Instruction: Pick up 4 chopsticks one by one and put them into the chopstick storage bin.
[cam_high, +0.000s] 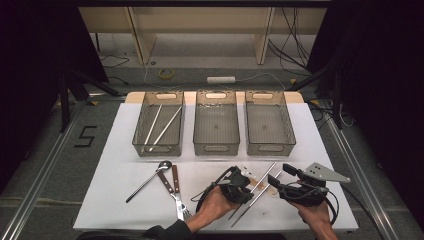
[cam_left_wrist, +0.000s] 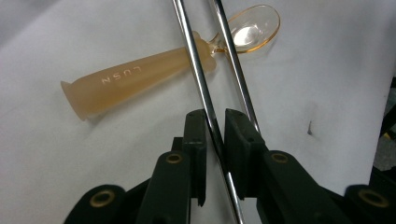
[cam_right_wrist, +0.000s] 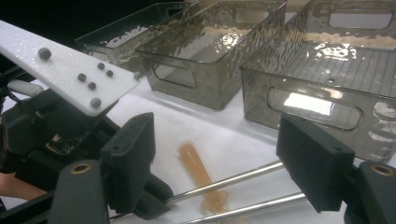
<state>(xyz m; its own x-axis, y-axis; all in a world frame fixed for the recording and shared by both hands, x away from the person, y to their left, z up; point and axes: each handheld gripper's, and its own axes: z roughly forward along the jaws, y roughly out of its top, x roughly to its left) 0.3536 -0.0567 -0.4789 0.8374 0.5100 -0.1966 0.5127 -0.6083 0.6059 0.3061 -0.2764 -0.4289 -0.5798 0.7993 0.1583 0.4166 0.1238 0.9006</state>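
Two black jaws of your left gripper (cam_left_wrist: 215, 140) stand narrow around one metal chopstick (cam_left_wrist: 198, 74) in the left gripper view, low in the frame's centre; the rod runs up between the pads, which sit tight against it on both sides. The second chopstick (cam_left_wrist: 236, 65) runs just to its right, outside the jaws, slanting toward the top of the frame. Both rods cross over an amber plastic spoon (cam_left_wrist: 135, 79): its frosted handle stretches to the left of the frame, its clear bowl sits at the upper right, all on the white table sheet (cam_left_wrist: 70, 154).

In the high view your left gripper (cam_high: 239, 184) is at lower centre, with the chopsticks (cam_high: 260, 187) angling from lower left to upper right beside it. Your right gripper (cam_high: 280, 181) rests just to the right, near the lower right of the sheet. Its own view shows its jaws standing wide, with nothing between the pads; the rods and spoon (cam_right_wrist: 198, 170) lie on the table beyond them.

Further out, lower left of centre in the high view, you've got a metal spoon (cam_high: 150, 177), a fork (cam_high: 181, 205) and a wooden-handled utensil (cam_high: 166, 181). Across the upper half stand three clear bins: the left bin (cam_high: 142, 145) holds two more rods (cam_high: 162, 125), then the middle bin (cam_high: 216, 147) and right bin (cam_high: 270, 147).
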